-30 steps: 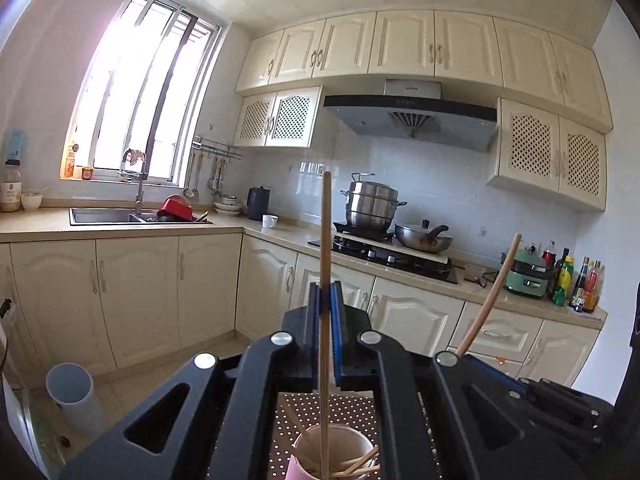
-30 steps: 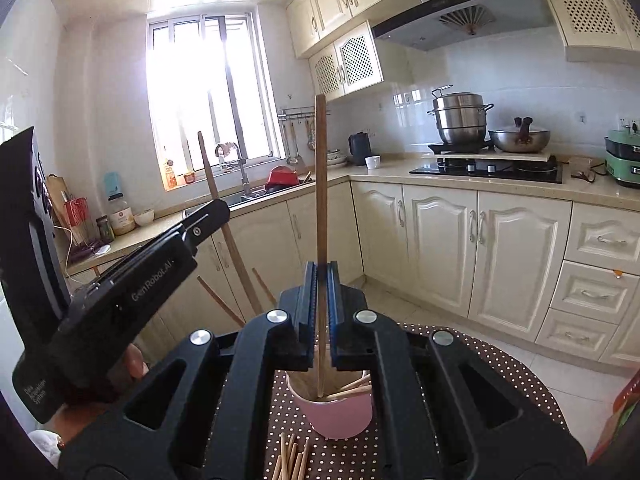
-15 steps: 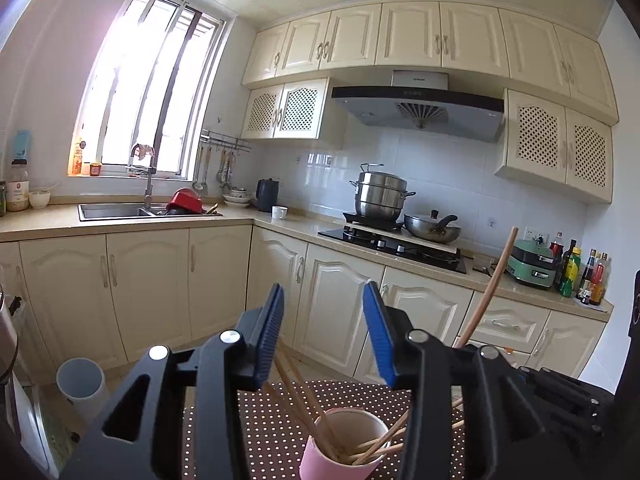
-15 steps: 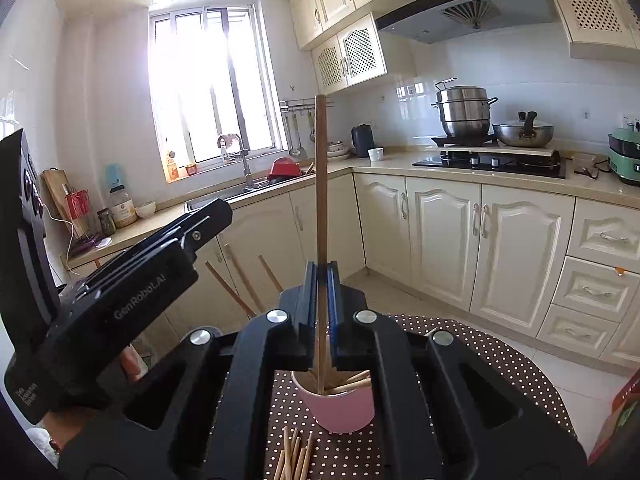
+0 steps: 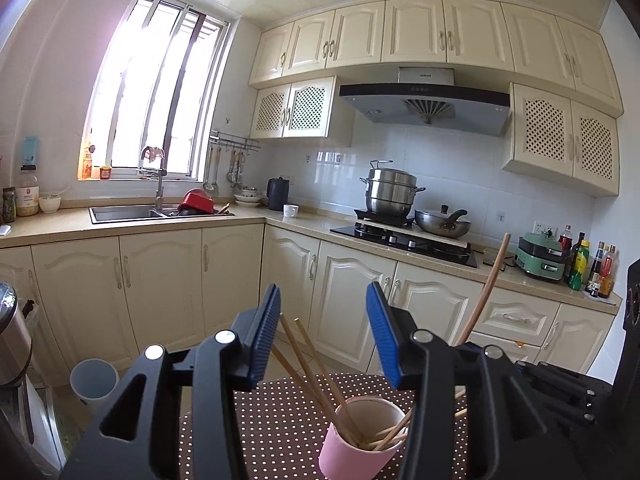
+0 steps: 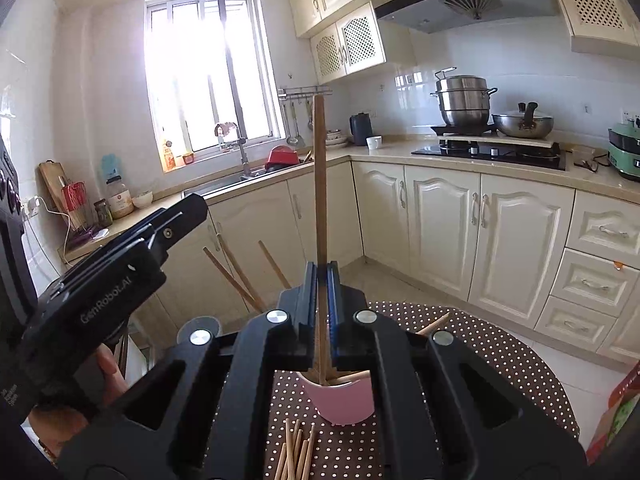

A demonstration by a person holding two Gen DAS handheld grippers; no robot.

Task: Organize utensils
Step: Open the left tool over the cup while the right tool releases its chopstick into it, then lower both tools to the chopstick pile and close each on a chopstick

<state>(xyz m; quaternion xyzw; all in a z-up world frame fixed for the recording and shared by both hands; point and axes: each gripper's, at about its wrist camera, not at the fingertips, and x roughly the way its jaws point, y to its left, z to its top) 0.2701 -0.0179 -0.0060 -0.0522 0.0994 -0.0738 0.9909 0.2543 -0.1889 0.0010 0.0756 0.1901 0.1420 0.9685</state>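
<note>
A pink cup [image 5: 360, 452] stands on the brown dotted tablecloth [image 5: 260, 420] with several wooden chopsticks [image 5: 308, 356] leaning in it. My left gripper [image 5: 322, 300] hovers above and behind the cup. Its blue-padded jaws are opening and nothing is pressed between them. My right gripper [image 6: 322, 270] is shut on one chopstick [image 6: 320, 180], held upright with its lower end just over the pink cup [image 6: 344, 404]. In the left wrist view that held chopstick [image 5: 486, 292] slants up at the right. More loose chopsticks [image 6: 296, 456] lie on the cloth in front of the cup.
The left gripper's body [image 6: 120, 280] and the hand [image 6: 104, 368] holding it fill the left of the right wrist view. A colourful packet [image 6: 616, 412] sits at the table's right edge. Cream cabinets and a white bin [image 5: 94, 384] stand beyond the table.
My left gripper has opened and let go of its upright chopstick, which now leans in the cup with the others. The right gripper keeps its chopstick upright over the cup.
</note>
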